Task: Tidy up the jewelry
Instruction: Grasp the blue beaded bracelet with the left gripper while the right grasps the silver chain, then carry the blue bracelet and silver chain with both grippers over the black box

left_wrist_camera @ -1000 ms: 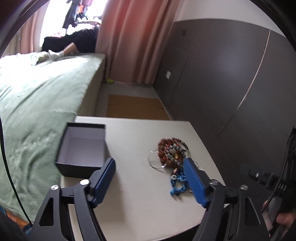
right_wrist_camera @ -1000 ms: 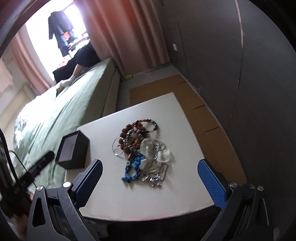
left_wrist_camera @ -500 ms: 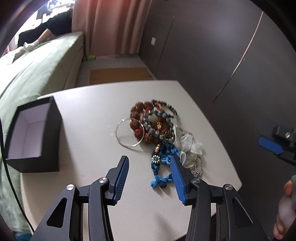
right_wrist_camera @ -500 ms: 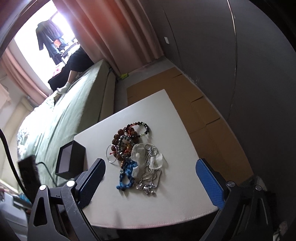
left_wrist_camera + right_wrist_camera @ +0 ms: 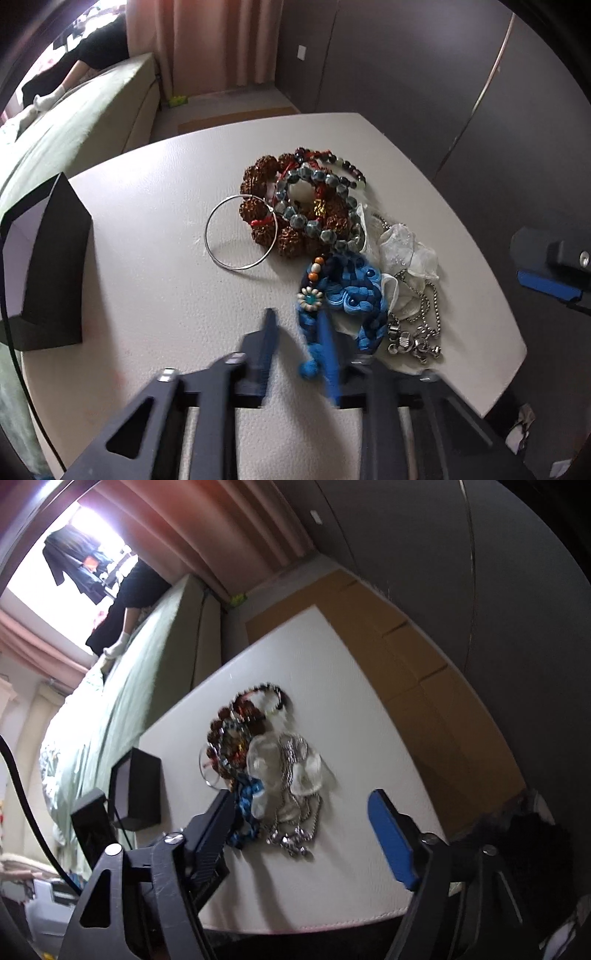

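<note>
A pile of jewelry lies on the white table point(image 5: 155, 229): a silver bangle point(image 5: 240, 232), brown bead bracelets point(image 5: 295, 206), a blue woven bracelet point(image 5: 343, 295), clear pouches point(image 5: 406, 251) and a steel chain point(image 5: 417, 332). An open black box point(image 5: 51, 266) stands at the table's left. My left gripper point(image 5: 297, 332) is low over the table, its jaws narrowed around the blue bracelet's tail with a gap still showing. My right gripper point(image 5: 303, 812) is open, above the pile's near end point(image 5: 291, 827).
A green bed point(image 5: 74, 122) runs along the table's left side. Dark wardrobe panels point(image 5: 443, 74) stand close to the right. Cardboard sheets point(image 5: 424, 672) lie on the floor beyond the table. Pink curtains point(image 5: 207, 40) hang at the back.
My left gripper has dropped toward the pile and narrowed its jaws around the blue bracelet's tail. My right gripper has tilted and moved closer over the chain end.
</note>
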The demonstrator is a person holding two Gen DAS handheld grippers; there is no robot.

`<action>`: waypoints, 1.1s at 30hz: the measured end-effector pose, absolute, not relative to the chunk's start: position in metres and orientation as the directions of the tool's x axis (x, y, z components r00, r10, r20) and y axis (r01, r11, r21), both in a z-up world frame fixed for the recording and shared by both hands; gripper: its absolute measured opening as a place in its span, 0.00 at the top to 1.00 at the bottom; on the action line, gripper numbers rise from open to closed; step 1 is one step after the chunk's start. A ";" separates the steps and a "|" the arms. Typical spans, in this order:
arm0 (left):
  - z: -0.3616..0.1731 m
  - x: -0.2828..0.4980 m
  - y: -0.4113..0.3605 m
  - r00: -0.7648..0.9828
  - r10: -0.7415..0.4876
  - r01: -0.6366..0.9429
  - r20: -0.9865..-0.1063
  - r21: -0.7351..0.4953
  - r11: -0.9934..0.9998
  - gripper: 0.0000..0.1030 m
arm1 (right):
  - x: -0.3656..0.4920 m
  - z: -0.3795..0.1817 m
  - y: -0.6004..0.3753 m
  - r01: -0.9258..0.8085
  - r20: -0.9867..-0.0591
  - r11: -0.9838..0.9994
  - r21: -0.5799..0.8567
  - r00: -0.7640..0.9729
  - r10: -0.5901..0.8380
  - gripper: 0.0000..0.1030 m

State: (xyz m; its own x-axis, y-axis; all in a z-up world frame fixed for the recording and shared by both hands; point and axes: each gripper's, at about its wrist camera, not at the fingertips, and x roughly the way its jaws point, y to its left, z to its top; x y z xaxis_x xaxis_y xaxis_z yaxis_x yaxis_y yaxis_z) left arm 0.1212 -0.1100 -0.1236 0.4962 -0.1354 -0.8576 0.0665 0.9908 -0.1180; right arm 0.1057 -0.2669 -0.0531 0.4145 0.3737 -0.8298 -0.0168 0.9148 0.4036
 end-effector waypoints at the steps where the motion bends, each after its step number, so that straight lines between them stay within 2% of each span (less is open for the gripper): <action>1: -0.124 0.123 -0.108 0.490 -0.140 0.063 -0.860 -0.125 0.990 0.93 | 0.106 -0.057 -0.264 -0.022 -0.838 0.919 0.393 0.403 0.368 0.28; 4: -0.122 0.124 -0.090 0.475 -0.225 0.030 -0.851 -0.239 0.970 0.93 | 0.105 -0.061 -0.258 -0.050 -0.850 0.927 0.372 0.383 0.362 0.28; 15: -0.083 0.104 -0.047 0.559 -0.273 0.001 -0.783 -0.329 0.944 0.93 | 0.106 -0.083 -0.222 -0.169 -0.904 0.954 0.248 0.314 0.290 0.28; 21: -0.071 0.096 -0.018 0.590 -0.270 -0.033 -0.761 -0.357 0.933 0.93 | 0.105 -0.098 -0.193 -0.255 -0.938 0.962 0.098 0.300 0.175 0.28; 25: -0.064 0.087 -0.007 0.595 -0.269 -0.037 -0.757 -0.361 0.932 0.93 | 0.097 -0.109 -0.174 -0.305 -0.944 0.951 -0.051 0.325 0.053 0.28; 27: -0.061 0.083 -0.005 0.599 -0.276 -0.029 -0.752 -0.365 0.931 0.93 | 0.092 -0.108 -0.170 -0.335 -0.937 0.941 -0.055 0.342 0.067 0.39; 29: -0.057 0.080 -0.002 0.605 -0.283 -0.024 -0.744 -0.372 0.928 0.93 | 0.090 -0.107 -0.170 -0.342 -0.935 0.938 -0.054 0.348 0.074 0.56; 31: -0.054 0.078 -0.001 0.612 -0.285 -0.022 -0.738 -0.375 0.927 0.93 | 0.090 -0.106 -0.171 -0.347 -0.935 0.937 -0.048 0.347 0.080 0.64; 32: -0.053 0.077 0.000 0.616 -0.282 -0.023 -0.736 -0.375 0.927 0.93 | 0.089 -0.105 -0.172 -0.347 -0.933 0.936 -0.051 0.351 0.079 0.73; 33: -0.053 0.076 0.000 0.619 -0.278 -0.025 -0.735 -0.372 0.928 0.93 | 0.089 -0.104 -0.174 -0.344 -0.932 0.938 -0.040 0.350 0.088 0.77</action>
State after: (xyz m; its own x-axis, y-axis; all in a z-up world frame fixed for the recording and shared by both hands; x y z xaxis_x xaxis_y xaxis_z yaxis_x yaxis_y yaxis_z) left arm 0.0761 0.0003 -0.0527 0.6190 -0.2778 -0.7346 -0.0247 0.9280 -0.3717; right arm 0.0891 -0.1743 -0.1042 0.3504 0.0884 -0.9324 -0.3441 0.9380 -0.0404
